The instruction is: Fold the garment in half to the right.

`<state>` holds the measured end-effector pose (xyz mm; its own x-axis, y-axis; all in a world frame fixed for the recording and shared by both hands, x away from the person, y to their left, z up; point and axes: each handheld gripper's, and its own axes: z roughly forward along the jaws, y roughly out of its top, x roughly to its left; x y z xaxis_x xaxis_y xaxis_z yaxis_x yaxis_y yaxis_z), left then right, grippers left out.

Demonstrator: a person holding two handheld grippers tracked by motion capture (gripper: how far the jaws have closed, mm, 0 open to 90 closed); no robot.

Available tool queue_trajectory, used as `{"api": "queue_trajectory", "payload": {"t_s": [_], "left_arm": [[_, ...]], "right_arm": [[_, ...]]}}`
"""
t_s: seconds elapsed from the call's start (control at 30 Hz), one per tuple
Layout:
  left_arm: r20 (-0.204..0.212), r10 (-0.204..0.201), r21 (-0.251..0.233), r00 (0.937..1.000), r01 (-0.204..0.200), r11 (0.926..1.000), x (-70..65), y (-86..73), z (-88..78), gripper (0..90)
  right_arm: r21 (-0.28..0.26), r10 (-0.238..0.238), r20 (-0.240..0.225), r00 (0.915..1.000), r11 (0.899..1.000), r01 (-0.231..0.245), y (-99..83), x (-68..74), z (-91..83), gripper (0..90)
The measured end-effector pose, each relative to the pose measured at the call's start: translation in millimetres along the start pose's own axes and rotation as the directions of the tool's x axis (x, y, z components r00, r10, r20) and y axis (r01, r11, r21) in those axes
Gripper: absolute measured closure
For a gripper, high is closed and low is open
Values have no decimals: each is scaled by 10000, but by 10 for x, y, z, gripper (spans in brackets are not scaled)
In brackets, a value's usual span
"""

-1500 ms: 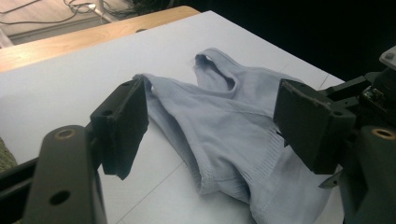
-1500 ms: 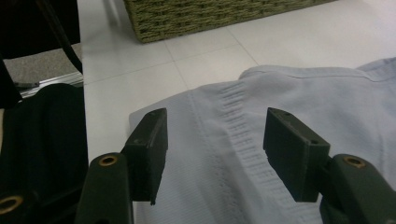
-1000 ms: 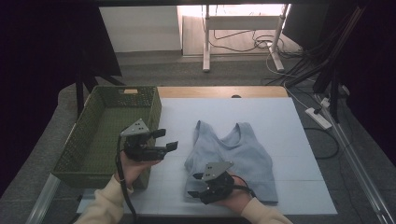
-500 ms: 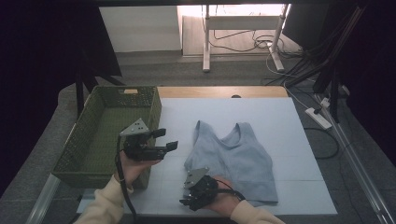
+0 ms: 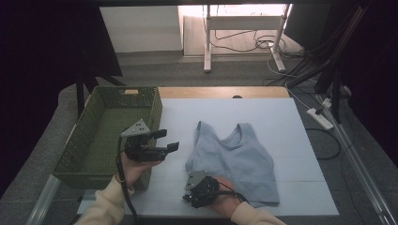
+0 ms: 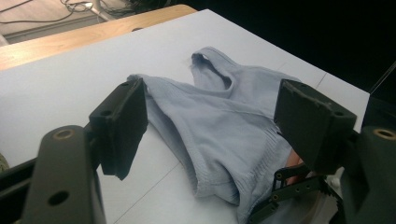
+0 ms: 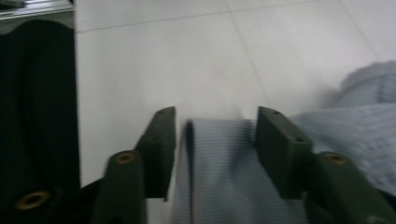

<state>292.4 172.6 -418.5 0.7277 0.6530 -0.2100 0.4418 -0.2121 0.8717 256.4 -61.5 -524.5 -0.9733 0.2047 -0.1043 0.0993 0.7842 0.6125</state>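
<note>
Light blue tank top spread flat on the white table cover, straps pointing away from the person, hem nearest. Green woven basket well apart to the left of the top, seemingly empty. Right gripper down at the top's near left hem corner, hand behind it resting on the cloth. In the right gripper view, a raised strip of ribbed hem between the two jaws; jaws just now closing in on it, yet a gap remains on each side, so not clamped (blur makes the very edge hard to judge). Left gripper held off the cloth, just left of the top's left edge, between top and basket, jaws spread with nothing between them; in the left gripper view, those jaws aimed across the top.

Step in hand, by the look of it: taking hold of the hem corner, a first grip ahead of folding or lifting the top.

Next move, as a guess: finish squeezing until both pads bite the hem, catching both layers rather than the upper one alone. Then bring the left gripper onto the top's left side or strap for a second hold. Care needed not to drag the cloth into a bunch against the table cover while closing.
</note>
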Motion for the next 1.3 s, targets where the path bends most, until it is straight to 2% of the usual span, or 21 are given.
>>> {"api": "queue_trajectory", "payload": {"t_s": [0.1,0.2,0.27,0.33,0.4,0.43,0.57,0.63,0.77,0.87,1.03,1.3], "left_arm": [[5,21,9,10000,-21,10000,-9,1,5,264],[6,0,7,10000,0,10000,-13,2,8,264],[12,-11,-3,10000,11,10000,-16,4,9,264],[29,-41,-22,10000,41,10000,-20,7,11,264],[34,-83,-29,10000,83,10000,-27,9,17,264],[17,-75,-10,10000,75,10000,-32,10,20,264],[43,-166,24,9999,166,9999,-50,16,37,257],[59,-240,26,9997,240,9997,-65,21,54,253],[121,-375,139,9992,373,9992,-102,28,113,244],[143,-447,297,9989,442,9986,-132,35,183,234],[173,-620,701,9979,606,9957,-159,22,344,228],[234,-583,1346,9980,547,9894,-161,-18,609,220]], "right_arm": [[-8,-40,335,9994,10000,40,-5,5,-7,613],[133,-269,667,9974,9996,261,-12,-3,-39,781],[62,33,446,9990,10000,-36,-25,-31,-73,808],[-287,294,33,9996,9992,-293,-42,-35,-142,813],[-649,348,-148,9993,9973,-357,-42,5,-217,813],[-900,336,-328,9989,9953,-365,-30,59,-278,813],[-1345,44,-486,9988,9908,-109,-5,213,-434,813],[-1392,-41,-526,9986,9903,-32,-6,252,-477,813],[-1373,217,-803,9965,9900,-326,-38,202,-455,813],[-1410,203,-889,9958,9895,-328,-41,206,-459,813],[-1447,115,-972,9952,9892,-255,-38,228,-484,813],[-1621,46,-1169,9931,9865,-236,-34,250,-506,812]]}}
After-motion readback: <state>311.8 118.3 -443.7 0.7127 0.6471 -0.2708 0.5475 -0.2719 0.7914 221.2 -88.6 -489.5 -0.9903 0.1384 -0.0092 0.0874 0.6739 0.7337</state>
